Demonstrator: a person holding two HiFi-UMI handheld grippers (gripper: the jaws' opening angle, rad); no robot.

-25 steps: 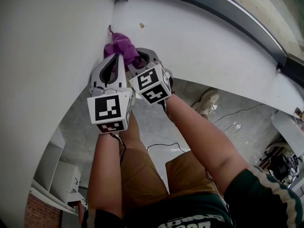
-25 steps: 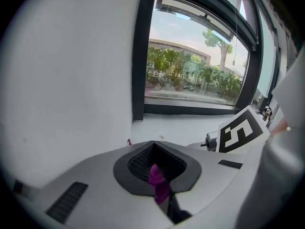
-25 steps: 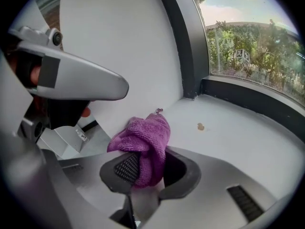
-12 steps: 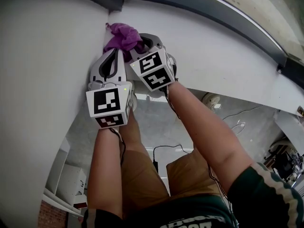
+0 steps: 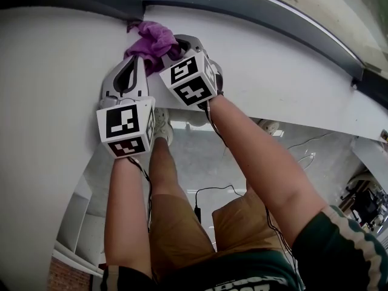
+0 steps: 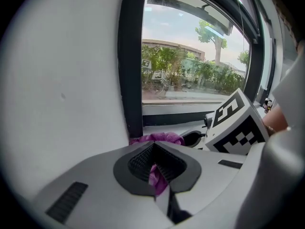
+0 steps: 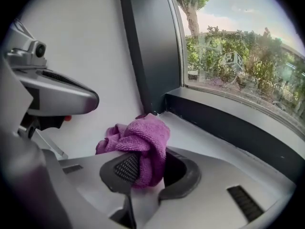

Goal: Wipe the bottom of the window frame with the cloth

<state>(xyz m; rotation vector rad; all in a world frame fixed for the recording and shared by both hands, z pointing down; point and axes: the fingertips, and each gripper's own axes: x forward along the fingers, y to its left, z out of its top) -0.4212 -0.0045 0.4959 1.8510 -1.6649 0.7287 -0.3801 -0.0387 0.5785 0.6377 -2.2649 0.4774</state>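
Two grippers are in view: the left gripper (image 5: 134, 58) and the right gripper (image 5: 180, 43), side by side at the sill's left corner. Each carries one marker cube, so two in all, one (image 5: 125, 129) on the left and one (image 5: 189, 80) on the right. There is one cloth (image 5: 154, 38), purple and bunched in that same corner, with both pairs of jaws closed on it. One white sill (image 5: 273, 71), one dark window frame (image 5: 242, 8) along its far edge. Two bare forearms — left (image 5: 127, 205), right (image 5: 260, 168).
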